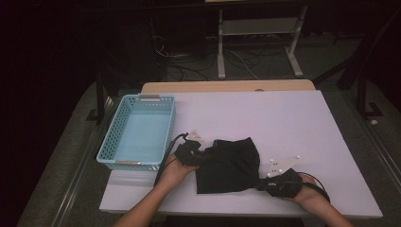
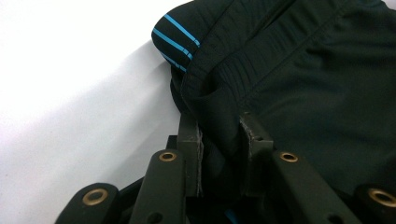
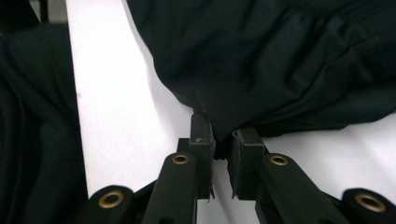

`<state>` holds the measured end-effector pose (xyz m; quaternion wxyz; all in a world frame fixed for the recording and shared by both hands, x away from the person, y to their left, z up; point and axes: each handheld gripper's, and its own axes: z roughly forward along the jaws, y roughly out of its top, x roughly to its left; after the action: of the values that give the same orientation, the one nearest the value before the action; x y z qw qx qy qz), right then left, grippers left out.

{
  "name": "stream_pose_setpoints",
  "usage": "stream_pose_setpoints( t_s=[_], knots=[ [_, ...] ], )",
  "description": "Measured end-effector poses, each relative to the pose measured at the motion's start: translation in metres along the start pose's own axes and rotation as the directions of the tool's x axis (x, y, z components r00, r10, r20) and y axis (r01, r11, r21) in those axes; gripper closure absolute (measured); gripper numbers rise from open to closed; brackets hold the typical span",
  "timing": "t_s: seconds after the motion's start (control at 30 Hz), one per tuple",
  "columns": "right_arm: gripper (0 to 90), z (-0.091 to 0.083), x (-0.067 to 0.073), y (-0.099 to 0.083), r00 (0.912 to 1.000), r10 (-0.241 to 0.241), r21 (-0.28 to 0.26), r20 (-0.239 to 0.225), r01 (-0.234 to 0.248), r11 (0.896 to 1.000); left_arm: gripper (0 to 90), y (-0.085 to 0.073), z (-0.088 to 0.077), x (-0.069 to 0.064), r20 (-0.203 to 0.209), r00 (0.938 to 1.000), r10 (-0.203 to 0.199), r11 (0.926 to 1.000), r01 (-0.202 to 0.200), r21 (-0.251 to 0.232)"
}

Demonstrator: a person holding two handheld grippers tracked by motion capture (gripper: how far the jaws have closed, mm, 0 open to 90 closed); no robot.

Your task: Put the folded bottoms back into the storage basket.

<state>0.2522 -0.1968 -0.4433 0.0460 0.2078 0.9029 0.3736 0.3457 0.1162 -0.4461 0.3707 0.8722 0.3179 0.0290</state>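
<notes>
A black garment [image 1: 229,165], folded into a rough square, lies on the white table [image 1: 265,118] near its front edge. My left gripper [image 1: 201,156] is shut on the garment's left edge; the left gripper view shows the cloth [image 2: 299,79] pinched between the jaws, with thin blue stripes [image 2: 175,35] on a hem beside them. At the garment's lower right corner, my right gripper [image 1: 260,182] is shut on the fabric [image 3: 280,60], which bunches into the jaws in the right gripper view.
A light blue plastic basket [image 1: 109,142] stands at the table's left side, close to my left hand. Beyond the far edge are a wooden board [image 1: 227,86], cables and metal frame legs [image 1: 293,56] on the floor.
</notes>
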Motion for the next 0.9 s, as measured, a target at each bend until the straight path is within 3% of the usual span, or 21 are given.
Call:
stream_pose_setpoints(
  t_s=[0.4,0.67,0.9],
  knots=[
    [80.5,-0.007,-0.005,0.023,0.9995,0.025,-0.12,-0.017,-0.027,0.992,74.2,0.0,0.0,0.001,0.002,1.0,0.004,1.0,-0.004,0.007],
    [80.6,-0.009,-0.014,0.045,0.9993,0.032,-0.191,-0.021,-0.036,0.981,74.3,0.0,0.0,0.001,0.001,1.0,0.005,1.0,-0.005,0.006],
    [80.6,-0.005,-0.021,0.058,0.9992,0.033,-0.225,-0.022,-0.037,0.974,76.1,0.001,-0.001,0.001,0.003,1.0,-0.002,1.0,0.002,0.008]
  ],
)
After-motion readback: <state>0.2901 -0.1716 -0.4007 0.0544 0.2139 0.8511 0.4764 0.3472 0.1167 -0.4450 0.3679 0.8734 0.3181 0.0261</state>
